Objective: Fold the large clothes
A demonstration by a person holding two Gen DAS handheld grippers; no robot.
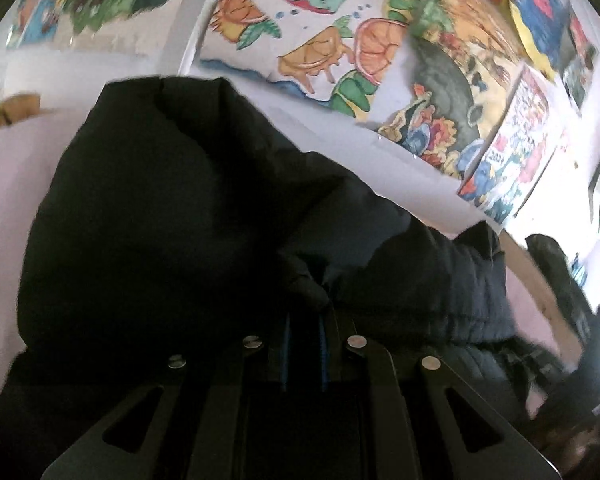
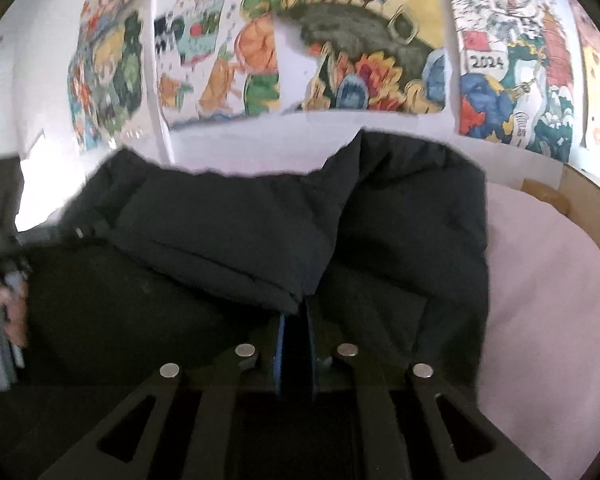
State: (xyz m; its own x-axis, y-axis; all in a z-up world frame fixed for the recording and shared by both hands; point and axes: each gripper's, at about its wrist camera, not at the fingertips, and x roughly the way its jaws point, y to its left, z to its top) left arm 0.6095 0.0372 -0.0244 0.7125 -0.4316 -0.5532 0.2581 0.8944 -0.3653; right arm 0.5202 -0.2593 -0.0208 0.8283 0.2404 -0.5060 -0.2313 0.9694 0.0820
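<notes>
A large black padded jacket (image 1: 172,216) fills the middle of the left wrist view and also the right wrist view (image 2: 260,224). It lies over a pale pink sheet (image 2: 548,300). My left gripper (image 1: 306,316) is shut on a bunched fold of the jacket. My right gripper (image 2: 298,312) is shut on another fold of the jacket, at the edge of a folded-over panel. The fingertips of both are buried in dark cloth. The left gripper and the hand holding it (image 2: 4,280) show at the left edge of the right wrist view.
A white wall with several colourful drawings (image 2: 360,40) stands behind the bed. A wooden bed edge (image 2: 584,204) runs at the right. Pink sheet lies open to the right of the jacket. Dark items (image 1: 556,276) sit at the right of the left wrist view.
</notes>
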